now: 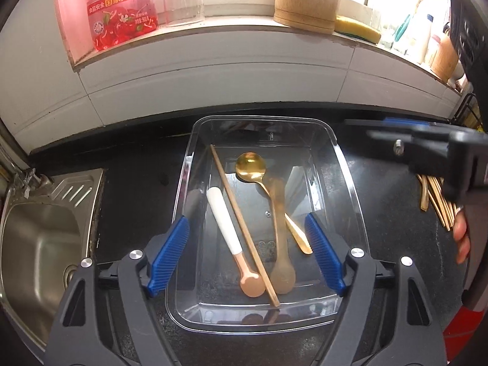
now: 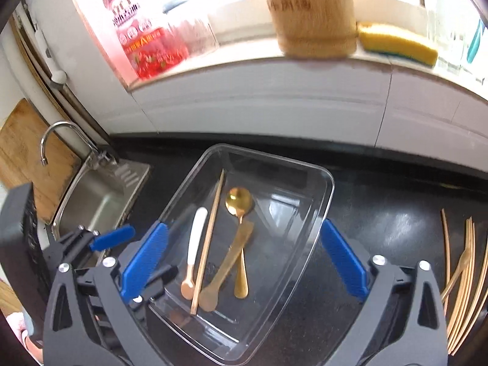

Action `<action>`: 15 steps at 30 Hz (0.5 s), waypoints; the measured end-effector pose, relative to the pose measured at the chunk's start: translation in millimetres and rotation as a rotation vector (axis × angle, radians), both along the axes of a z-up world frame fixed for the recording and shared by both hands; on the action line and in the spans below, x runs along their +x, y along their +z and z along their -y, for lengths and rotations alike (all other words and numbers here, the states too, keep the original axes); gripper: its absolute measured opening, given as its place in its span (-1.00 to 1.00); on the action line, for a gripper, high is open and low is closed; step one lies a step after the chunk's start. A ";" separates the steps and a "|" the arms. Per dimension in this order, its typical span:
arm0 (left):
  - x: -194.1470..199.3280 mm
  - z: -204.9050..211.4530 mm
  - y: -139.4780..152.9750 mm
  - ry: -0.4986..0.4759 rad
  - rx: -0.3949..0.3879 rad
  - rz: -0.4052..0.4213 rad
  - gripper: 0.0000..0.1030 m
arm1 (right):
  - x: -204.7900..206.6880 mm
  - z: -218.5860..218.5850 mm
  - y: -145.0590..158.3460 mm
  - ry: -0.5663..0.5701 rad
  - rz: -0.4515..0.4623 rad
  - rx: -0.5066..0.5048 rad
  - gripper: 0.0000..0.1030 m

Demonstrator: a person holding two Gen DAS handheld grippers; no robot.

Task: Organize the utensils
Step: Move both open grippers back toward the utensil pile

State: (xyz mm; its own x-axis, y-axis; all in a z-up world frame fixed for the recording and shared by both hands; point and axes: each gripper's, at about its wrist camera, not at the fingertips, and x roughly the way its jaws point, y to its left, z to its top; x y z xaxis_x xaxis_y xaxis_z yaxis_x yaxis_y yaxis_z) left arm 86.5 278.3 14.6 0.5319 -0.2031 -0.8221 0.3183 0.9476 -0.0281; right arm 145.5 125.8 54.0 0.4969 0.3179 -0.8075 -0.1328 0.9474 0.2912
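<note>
Utensils (image 1: 244, 225), 4 in all, are seen in the clear bin (image 1: 350, 189); both grippers (image 1: 248, 256) (image 2: 244, 262) are held wide above, gripping nothing.

Left gripper (image 1: 248, 256): dark grey plastic frame w/ triangular cut-outs, two blue ribbed finger pads (image 1: 169, 259), round silver screws at the pivots. Right gripper (image 2: 244, 262): same build, same blue ribbed pads (image 2: 343, 257), silver screws, black linkage. Person's hand (image 1: 462, 238) on right handle; red sleeve (image 1: 466, 332) at frame edge.
</note>
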 end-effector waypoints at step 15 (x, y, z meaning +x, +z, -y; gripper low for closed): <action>-13.9 48.6 23.2 -0.053 0.018 0.014 0.88 | -28.0 65.4 15.6 -0.128 0.076 -0.052 0.87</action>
